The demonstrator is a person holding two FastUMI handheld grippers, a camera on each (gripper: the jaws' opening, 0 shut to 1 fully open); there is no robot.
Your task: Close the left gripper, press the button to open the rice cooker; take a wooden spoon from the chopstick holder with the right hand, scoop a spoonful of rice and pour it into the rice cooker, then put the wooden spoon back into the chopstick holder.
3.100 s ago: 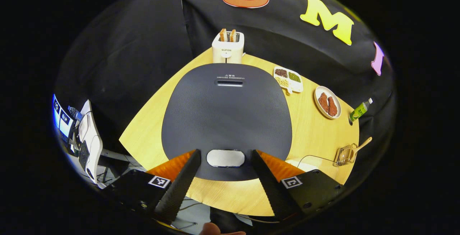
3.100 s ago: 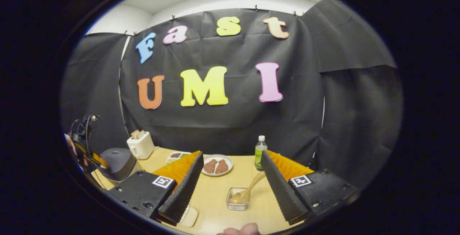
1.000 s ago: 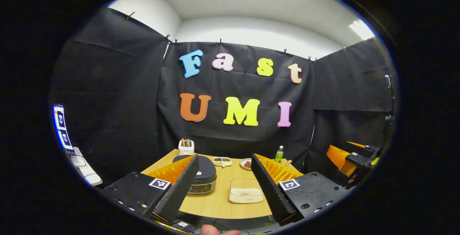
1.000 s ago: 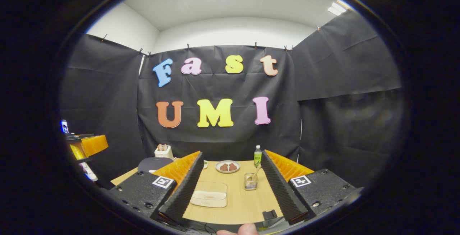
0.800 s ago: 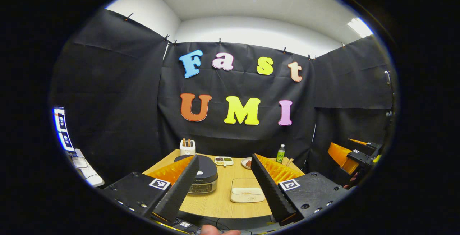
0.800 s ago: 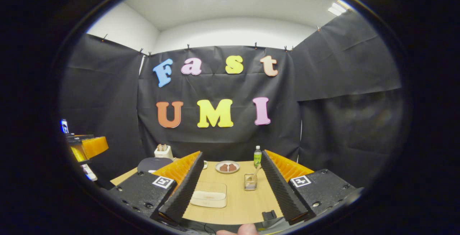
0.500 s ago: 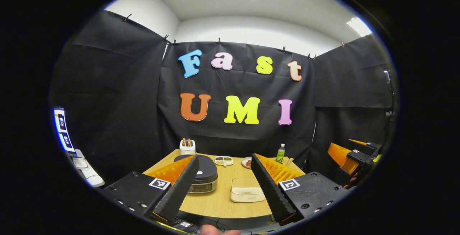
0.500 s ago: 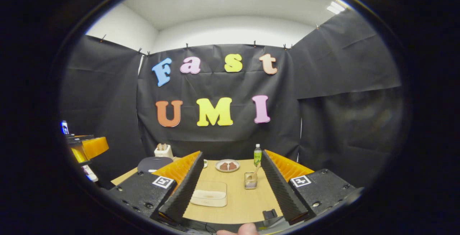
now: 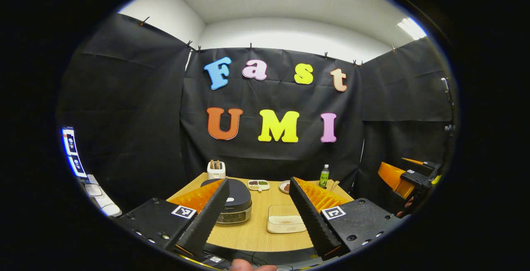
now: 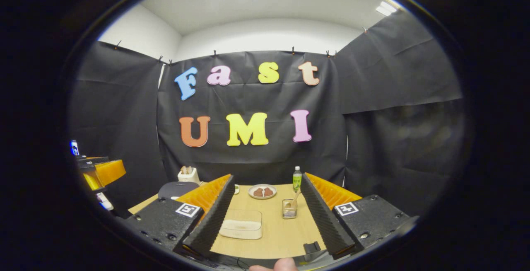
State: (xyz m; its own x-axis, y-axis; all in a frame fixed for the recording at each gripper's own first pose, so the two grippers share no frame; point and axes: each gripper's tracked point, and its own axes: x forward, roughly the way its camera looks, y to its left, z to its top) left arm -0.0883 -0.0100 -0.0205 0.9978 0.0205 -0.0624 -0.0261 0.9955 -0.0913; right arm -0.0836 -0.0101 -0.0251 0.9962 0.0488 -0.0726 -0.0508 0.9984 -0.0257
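Ahead of the left tool (image 9: 258, 209), between its spread fingers, sits the dark grey round rice cooker (image 9: 234, 199) with its lid down, resting on the pale wooden bench (image 9: 256, 229). This tool stands well back from the cooker, jaws apart and holding nothing, so the press is not yet made. Going in with the jaws apart would risk the fingers straddling the button rather than pushing it; an off-centre push could also skid the cooker across the smooth wood.

Just right of the cooker, between the fingers, lies a shallow cream rectangular rice tray (image 9: 285, 224).

Ahead of the right tool (image 10: 265, 217), also parted and empty, the light wooden spoon (image 10: 295, 198) leans in a small wire chopstick holder (image 10: 288, 209). The holder looks light, so a sideways pull on the slanted handle could tip or drag it. A heaped scoop may spill rice on its way to the cooker.

Beyond it stand a green bottle (image 10: 297, 179) and a white plate of brown food (image 10: 262, 192).
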